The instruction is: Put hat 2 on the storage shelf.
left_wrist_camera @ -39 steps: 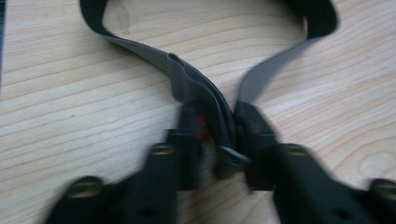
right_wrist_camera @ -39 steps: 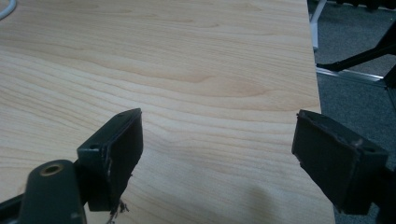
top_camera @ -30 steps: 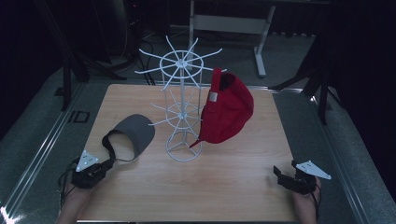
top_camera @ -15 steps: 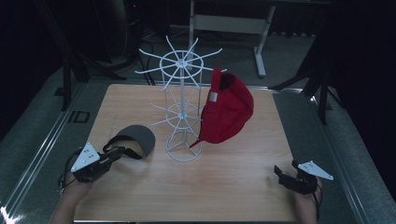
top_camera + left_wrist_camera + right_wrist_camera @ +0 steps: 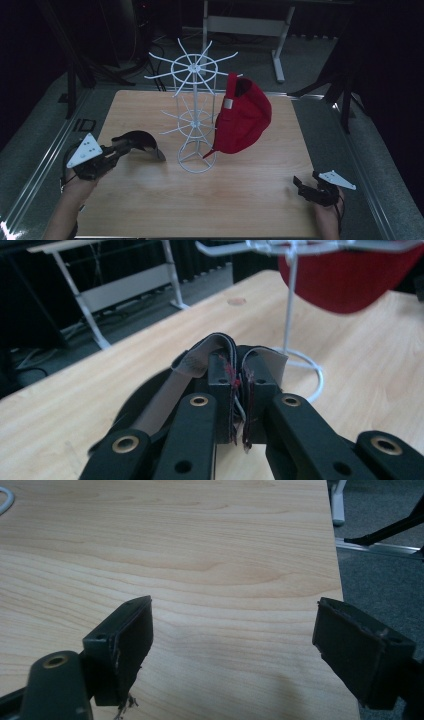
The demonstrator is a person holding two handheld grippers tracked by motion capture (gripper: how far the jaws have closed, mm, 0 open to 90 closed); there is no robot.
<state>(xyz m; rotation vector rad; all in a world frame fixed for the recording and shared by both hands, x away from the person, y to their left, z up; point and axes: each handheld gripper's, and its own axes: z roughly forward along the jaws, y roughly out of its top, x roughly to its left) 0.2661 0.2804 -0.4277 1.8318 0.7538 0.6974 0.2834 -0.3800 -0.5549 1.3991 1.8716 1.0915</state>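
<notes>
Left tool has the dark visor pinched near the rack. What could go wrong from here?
1. The left tool grips the dark visor only by its band, so it might slip or swing.
2. The white wire rack has thin arms and a small ring base; a bump might tip it.
3. The red cap hangs from one arm and could be knocked off.

Visor [image 5: 142,141] left of rack [image 5: 196,120]; cap [image 5: 245,117] hangs on rack's right.
</notes>
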